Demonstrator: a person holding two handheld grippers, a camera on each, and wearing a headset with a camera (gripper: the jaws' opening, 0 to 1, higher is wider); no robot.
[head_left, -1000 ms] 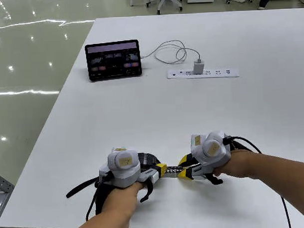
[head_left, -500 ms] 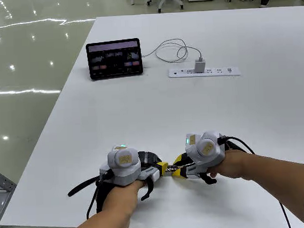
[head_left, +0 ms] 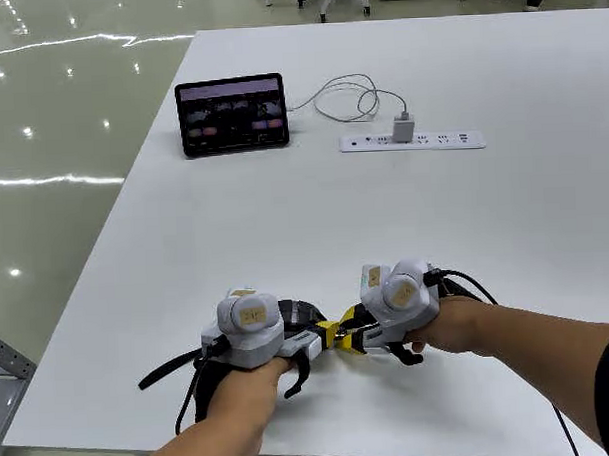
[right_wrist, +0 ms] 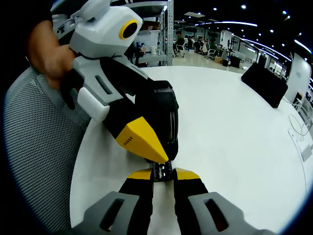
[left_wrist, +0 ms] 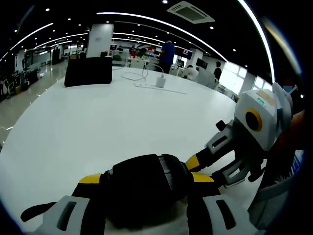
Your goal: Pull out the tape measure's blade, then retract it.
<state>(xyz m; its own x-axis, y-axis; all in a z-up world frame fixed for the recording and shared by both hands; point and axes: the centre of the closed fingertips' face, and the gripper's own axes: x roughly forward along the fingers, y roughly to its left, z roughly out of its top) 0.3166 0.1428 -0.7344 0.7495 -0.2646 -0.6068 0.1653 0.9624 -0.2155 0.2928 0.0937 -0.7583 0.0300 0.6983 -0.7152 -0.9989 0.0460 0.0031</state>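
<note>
1. Change vs. 1 s ago: your right gripper point(head_left: 350, 338) now sits closer to the left gripper point(head_left: 323, 337). The stretch of blade point(right_wrist: 162, 171) showing btwn them is shorter, down to a stub. Meaning (judgement): pull-out is done and retract is approx. complete. Only the last bit of blade is left to feed in.

2. Location: the tape measure point(head_left: 303, 316) is at lower centre of the head view, on or just above the table point(head_left: 384, 225) near its front edge. Contact w/ the table can't be confirmed.

3. Grip state:
- Left: jaws clamped on either side of the black case, yellow tips at both flanks in the left gripper view.
- Right: jaws pinched together on the blade end, tips nearly touching the case mouth in the right gripper view.

4. Orientation: the case mouth faces frame-right in the head view, toward your right gripper. The blade's long axis runs left-right across the frame, in line w/ both grippers.
</note>
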